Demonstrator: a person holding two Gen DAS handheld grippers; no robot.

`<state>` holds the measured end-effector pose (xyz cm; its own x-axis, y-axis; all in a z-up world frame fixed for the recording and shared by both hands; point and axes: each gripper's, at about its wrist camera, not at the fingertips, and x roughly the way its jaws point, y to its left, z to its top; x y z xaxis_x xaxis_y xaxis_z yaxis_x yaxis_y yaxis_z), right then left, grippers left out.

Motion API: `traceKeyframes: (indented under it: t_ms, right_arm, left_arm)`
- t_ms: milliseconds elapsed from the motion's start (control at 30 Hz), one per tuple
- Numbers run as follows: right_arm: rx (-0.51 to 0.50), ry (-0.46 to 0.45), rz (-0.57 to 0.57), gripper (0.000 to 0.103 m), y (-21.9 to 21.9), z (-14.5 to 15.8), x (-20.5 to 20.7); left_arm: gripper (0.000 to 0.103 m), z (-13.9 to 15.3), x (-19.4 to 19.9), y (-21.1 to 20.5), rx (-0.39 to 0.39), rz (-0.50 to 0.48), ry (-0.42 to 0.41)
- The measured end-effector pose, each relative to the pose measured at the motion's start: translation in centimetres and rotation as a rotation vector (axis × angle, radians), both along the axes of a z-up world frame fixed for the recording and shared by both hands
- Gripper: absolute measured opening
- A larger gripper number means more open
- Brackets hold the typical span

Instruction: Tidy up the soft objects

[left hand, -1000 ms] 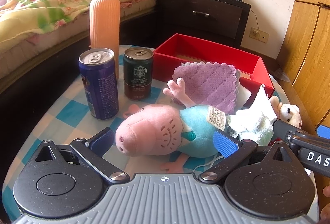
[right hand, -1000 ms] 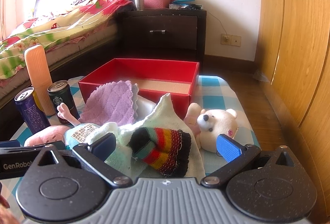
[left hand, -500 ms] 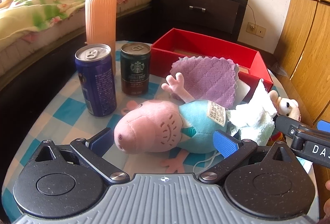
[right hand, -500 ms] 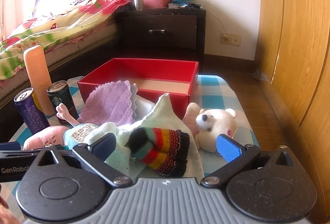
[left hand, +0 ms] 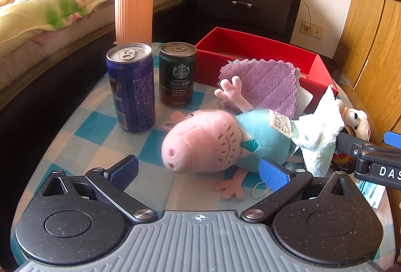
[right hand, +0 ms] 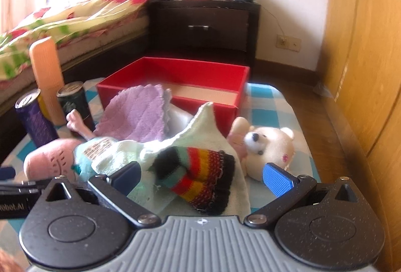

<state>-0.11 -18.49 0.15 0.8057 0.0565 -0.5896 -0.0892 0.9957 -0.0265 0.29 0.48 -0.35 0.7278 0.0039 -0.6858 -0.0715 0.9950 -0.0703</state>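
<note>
Nothing soft has gone into the red box (right hand: pixel 173 76) yet, as far as I can see: its floor shows bare cardboard, though the near part is hidden behind its wall. It sits at the far end of my checked worktop (left hand: pixel 100 131), and I judge it to be where the soft things belong, so the whole job is ahead of me. The pig toy (left hand: pixel 215 141) lies on its side in the middle of the worktop, nose toward my left tool (left hand: pixel 198 170). The white towel (right hand: pixel 200 126) is heaped just beside it, with the striped sock (right hand: pixel 198 179) on top. The purple cloth (right hand: pixel 137 114) leans against the box's near wall. The small white bear (right hand: pixel 268 146) lies to the right of the towel. The two cans and the tall peach cylinder are hard, so I expect to leave them. My left tool hangs low and level in front of the pig, spread wide, gripping nothing. My right tool (right hand: pixel 201 175) is just as wide, empty, its blue pads flanking the sock without touching it.
</note>
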Motion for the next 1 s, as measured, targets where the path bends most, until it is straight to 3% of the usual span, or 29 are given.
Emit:
traceKeyframes:
  t_ms: [233,433,567,700,867,933,1000]
  right_arm:
    - [0.033,0.006,0.133,0.085,1.3,0.6,-0.1]
    - [-0.037,0.047,0.188,0.083,2.2,-0.2,2.2]
    - [-0.001,0.086,0.257,0.066,2.2,-0.7,2.3]
    - [0.024,0.164,0.316,0.027,2.7,-2.0,3.0]
    - [0.054,0.171,0.334,0.013,2.8,-1.6,3.7]
    - [0.106,0.178,0.344,0.0,2.4,-0.8,3.7]
    - [0.165,0.186,0.349,0.0,1.7,0.2,3.5]
  left_arm:
    - [0.097,-0.4,-0.2,0.0,0.007,-0.031,0.019]
    - [0.098,-0.7,-0.5,-0.5,0.013,-0.065,0.037]
    - [0.098,-1.0,-0.6,-0.3,0.007,-0.073,0.052]
    - [0.097,-1.3,-0.6,-0.6,-0.004,-0.099,0.068]
    - [0.097,-1.5,-0.6,-1.0,-0.001,-0.12,0.083]
    - [0.097,-1.6,-0.6,-1.0,-0.011,-0.125,0.092]
    - [0.097,-1.6,-0.6,-1.2,-0.016,-0.132,0.095]
